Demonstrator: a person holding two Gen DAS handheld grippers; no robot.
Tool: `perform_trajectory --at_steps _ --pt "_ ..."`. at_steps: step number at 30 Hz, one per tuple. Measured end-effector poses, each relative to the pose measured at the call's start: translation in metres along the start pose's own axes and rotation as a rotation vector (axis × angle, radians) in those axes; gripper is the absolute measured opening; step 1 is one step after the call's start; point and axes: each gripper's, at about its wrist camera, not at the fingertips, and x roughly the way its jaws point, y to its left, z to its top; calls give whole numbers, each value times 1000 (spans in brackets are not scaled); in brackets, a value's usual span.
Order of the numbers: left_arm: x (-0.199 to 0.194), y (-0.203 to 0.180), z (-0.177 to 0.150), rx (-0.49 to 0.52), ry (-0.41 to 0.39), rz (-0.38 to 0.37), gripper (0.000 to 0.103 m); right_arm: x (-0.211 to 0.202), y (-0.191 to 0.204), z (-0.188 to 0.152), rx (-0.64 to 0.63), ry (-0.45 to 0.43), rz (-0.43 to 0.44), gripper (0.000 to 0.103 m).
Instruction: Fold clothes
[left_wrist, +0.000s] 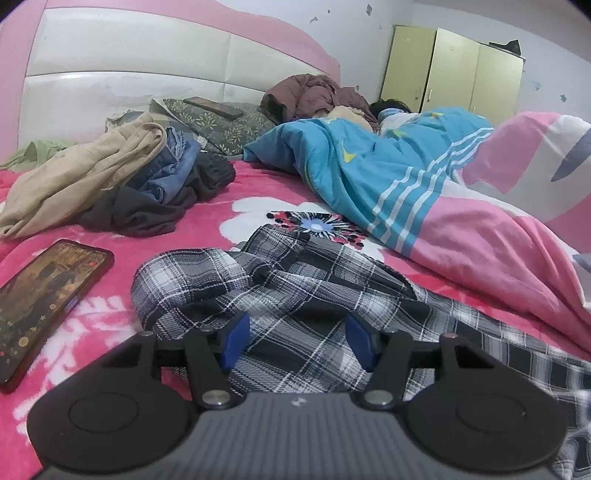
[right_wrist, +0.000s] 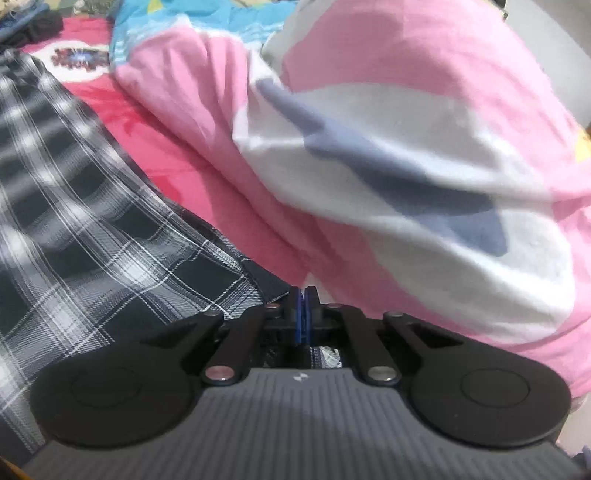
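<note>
Here, in the left wrist view, the left gripper (left_wrist: 297, 341) hovers low over the crumpled black-and-white plaid flannel garment (left_wrist: 280, 295), its blue-padded jaws apart with checked cloth lying between and below them, though the pads do not appear to press on it; judging by the pose, it is lining up on a fold or edge to pinch. The garment sprawls directly ahead of the gripper on the bright pink floral fleece blanket (left_wrist: 229, 195), bunched into ridges, so it is far from folded. To the gripper's left a dark-cased smartphone (left_wrist: 48, 299) rests face up on the blanket, close enough that a sweep of cloth could nudge it. Farther ahead and left sits a loose heap of clothes in tan, denim blue and black (left_wrist: 122, 177), probably waiting their turn. Ahead and to the right a person lies under a blue and pink striped quilt (left_wrist: 406, 184), which crowds the working space. In the right wrist view, which is blurred, the right gripper (right_wrist: 304, 317) has its blue pads pressed together; the plaid garment's corner lies just at its left, and whether a thin hem is caught between the pads cannot be told. Immediately ahead and right bulges the quilt's pink, white and grey end (right_wrist: 406, 166), nearly touching the fingers.
</note>
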Motion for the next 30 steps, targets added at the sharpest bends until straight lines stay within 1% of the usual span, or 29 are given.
perform_trajectory --at_steps 3,4,6,8,10,11,13,16,19,21,23,25,26,27,29,30 --pt "1 1 0 -4 5 0 58 24 -1 -10 61 49 35 1" --pt "1 1 0 -6 6 0 58 30 -5 -14 104 53 43 1" --pt "1 2 -1 -10 8 0 58 35 -23 -18 237 45 71 2" --pt "2 2 0 -12 12 1 58 38 -48 -24 409 47 102 2" --pt "2 2 0 -9 14 3 58 37 -67 -28 517 58 82 3" --pt "2 2 0 -8 15 4 58 32 -72 -29 541 47 74 3" --pt "2 1 0 -8 17 5 58 15 -72 -26 531 -3 80 4" --pt "3 1 -1 -5 18 8 58 -5 -56 -13 476 -69 169 4" --pt "3 1 -1 -6 18 16 57 -7 -28 4 428 -67 303 4" --pt "3 2 -1 -14 21 21 55 6 -12 16 431 -31 363 4" --pt "4 4 0 -21 25 24 55 33 -5 22 458 36 337 4" --pt "4 5 0 -24 29 24 54 59 -2 25 503 93 295 0" --pt "4 5 0 -24 30 24 54 64 -4 26 535 92 280 0" --pt "4 5 0 -25 31 24 54 64 -4 31 535 89 250 1" --pt "4 6 0 -26 32 25 54 58 1 42 492 82 177 5" --pt "4 6 0 -26 33 27 53 51 5 48 473 63 178 5"
